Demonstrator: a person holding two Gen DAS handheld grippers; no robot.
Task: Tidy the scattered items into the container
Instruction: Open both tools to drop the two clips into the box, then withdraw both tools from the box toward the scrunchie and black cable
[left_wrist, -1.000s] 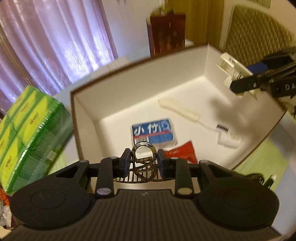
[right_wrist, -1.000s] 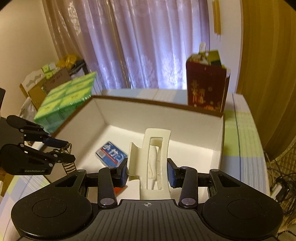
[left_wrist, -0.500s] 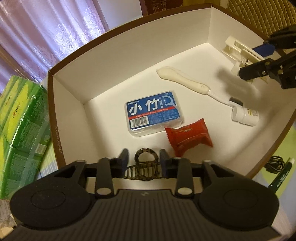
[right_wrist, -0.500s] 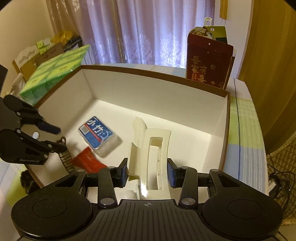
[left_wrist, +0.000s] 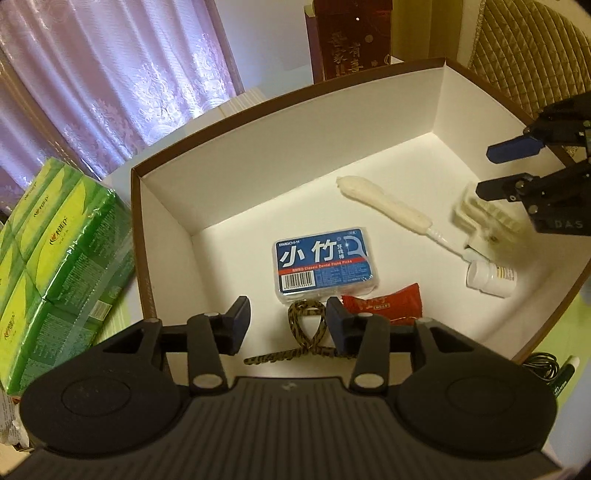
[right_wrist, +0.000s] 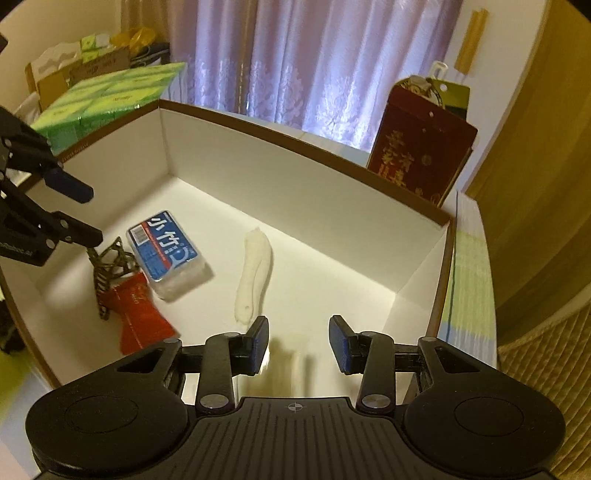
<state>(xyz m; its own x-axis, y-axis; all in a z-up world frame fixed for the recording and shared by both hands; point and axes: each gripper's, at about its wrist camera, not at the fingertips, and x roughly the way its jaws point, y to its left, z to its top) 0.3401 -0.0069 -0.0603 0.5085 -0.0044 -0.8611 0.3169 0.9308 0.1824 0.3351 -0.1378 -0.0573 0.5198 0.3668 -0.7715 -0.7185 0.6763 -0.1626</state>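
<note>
Left wrist view: the left gripper (left_wrist: 288, 321) hangs inside the near wall of the white box (left_wrist: 295, 147), its jaws spread and holding nothing. The dark patterned hair clip (left_wrist: 306, 332) lies on the box floor between the two pads, touching neither as far as can be told, just this side of the blue floss-pick case (left_wrist: 325, 260), which serves here as landmark. To the right of the case, touching or nearly touching its near corner, sits a red snack packet (left_wrist: 384, 304). Beyond the case and to its right lies a white toothbrush (left_wrist: 388, 208), and farther right a small white bottle (left_wrist: 489, 277) on its side. The cream claw clip (left_wrist: 487, 225) rests well to the right of the case under the right gripper (left_wrist: 513, 168), whose fingers are parted above it. A green tissue pack (left_wrist: 55, 266) stands outside the box, left of the case; it looks more like room clutter than a task item.

Right wrist view: the right gripper (right_wrist: 299, 345) is likewise released, jaws wide; a pale blur just below them is probably the claw clip, though it is too smeared to be sure. From here the floss-pick case (right_wrist: 166, 254) lies to the left, the toothbrush (right_wrist: 255, 273) to its right, and the hair clip (right_wrist: 109, 269) and red packet (right_wrist: 138, 314) on its near-left side below the left gripper (right_wrist: 74, 214). Both clips were probably let go low so as to land flat among the other items.
</note>
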